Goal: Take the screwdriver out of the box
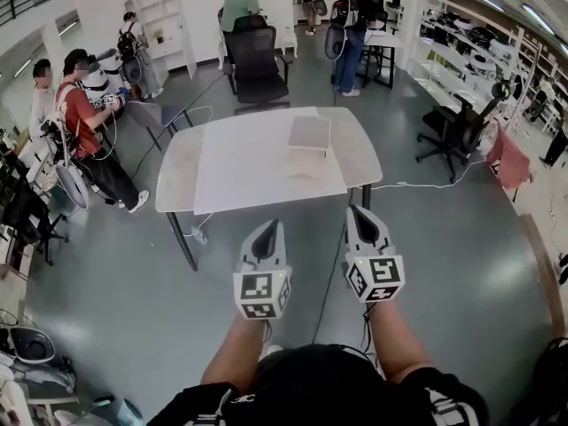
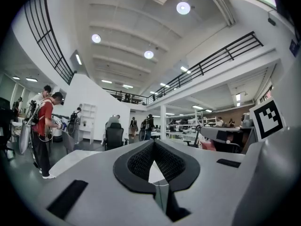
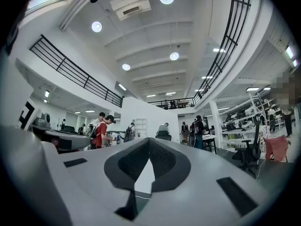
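My left gripper (image 1: 268,229) and right gripper (image 1: 359,213) hang short of the desk's (image 1: 240,162) near edge with open floor (image 1: 133,273) between. Both jaws are closed and empty. Pale box (image 1: 309,145) on the desk.

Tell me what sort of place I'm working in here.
Probably an open-plan lab or workshop hall: racks of equipment line one wall, office chairs stand about on the bare floor, and a railed mezzanine runs overhead.
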